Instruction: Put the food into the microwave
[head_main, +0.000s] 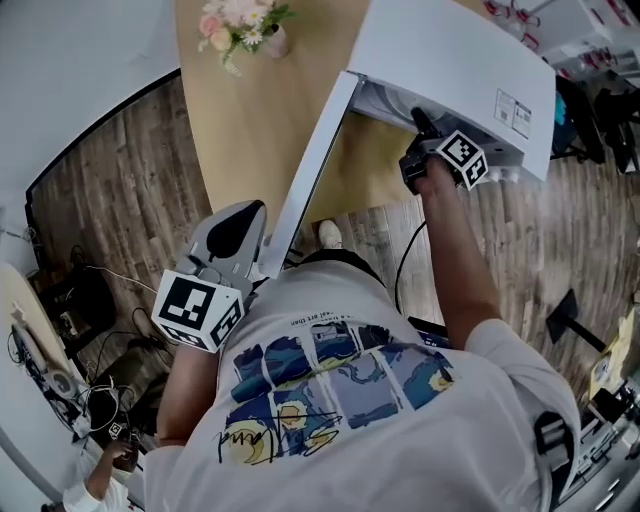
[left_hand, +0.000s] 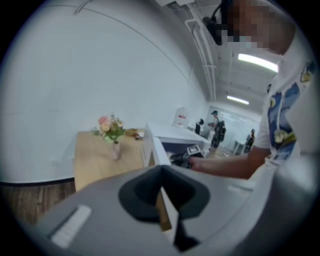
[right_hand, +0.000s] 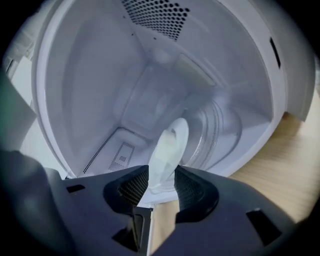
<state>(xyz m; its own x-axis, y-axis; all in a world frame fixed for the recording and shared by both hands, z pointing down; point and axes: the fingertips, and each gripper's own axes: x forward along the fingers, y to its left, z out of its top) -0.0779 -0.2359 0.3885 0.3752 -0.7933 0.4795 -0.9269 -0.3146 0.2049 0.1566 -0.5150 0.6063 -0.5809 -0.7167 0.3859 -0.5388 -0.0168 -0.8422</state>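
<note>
The white microwave (head_main: 460, 60) stands on a wooden table (head_main: 260, 120) with its door (head_main: 310, 170) swung wide. My right gripper (head_main: 420, 125) reaches into the cavity. In the right gripper view a white plate with pale food (right_hand: 167, 150) sits edge-on between the jaws of the right gripper (right_hand: 161, 187), in front of the glass turntable (right_hand: 215, 125). The pads stand apart on either side of the plate, and I see no squeeze on it. My left gripper (head_main: 250, 212) hangs by the door's outer edge; in its own view the left gripper (left_hand: 160, 175) is shut and empty.
A vase of pink flowers (head_main: 245, 25) stands at the table's far left corner. The open door juts out between my two arms. Cables and equipment (head_main: 80, 390) lie on the wood floor at the left. People stand in the far room (left_hand: 217, 127).
</note>
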